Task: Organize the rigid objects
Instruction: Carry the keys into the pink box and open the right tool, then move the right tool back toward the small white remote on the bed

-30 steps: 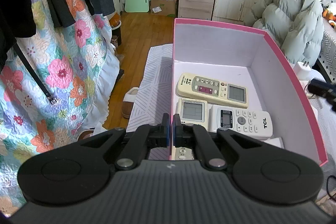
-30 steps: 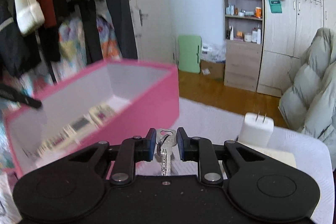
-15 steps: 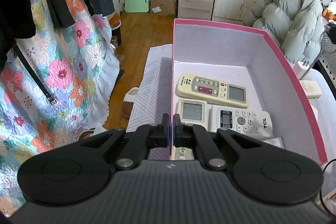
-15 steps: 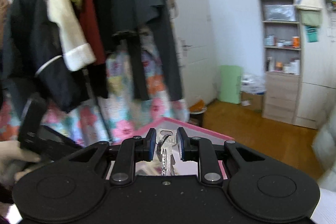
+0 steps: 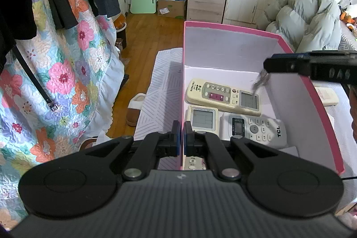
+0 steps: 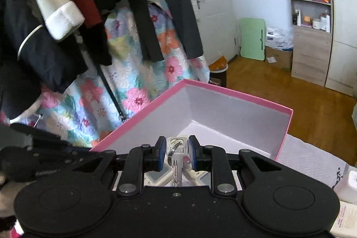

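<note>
The left tongs point(image 5: 181, 134) are seen shut on the left wall of the pink box point(image 5: 310, 86), apparently to steady it on the bed. Three remote controls point(image 5: 225, 97) lie flat along the box's near end, leaving the far end free. The right tongs point(image 6: 177, 151) are held above the box's right wall, parted around a bunch of keys point(image 6: 176, 156); whether the keys are still gripped or just released cannot be told.

A flowery quilt point(image 5: 62, 73) hangs left of the jaws, a puffy green coat point(image 5: 308, 19) far ahead right.
</note>
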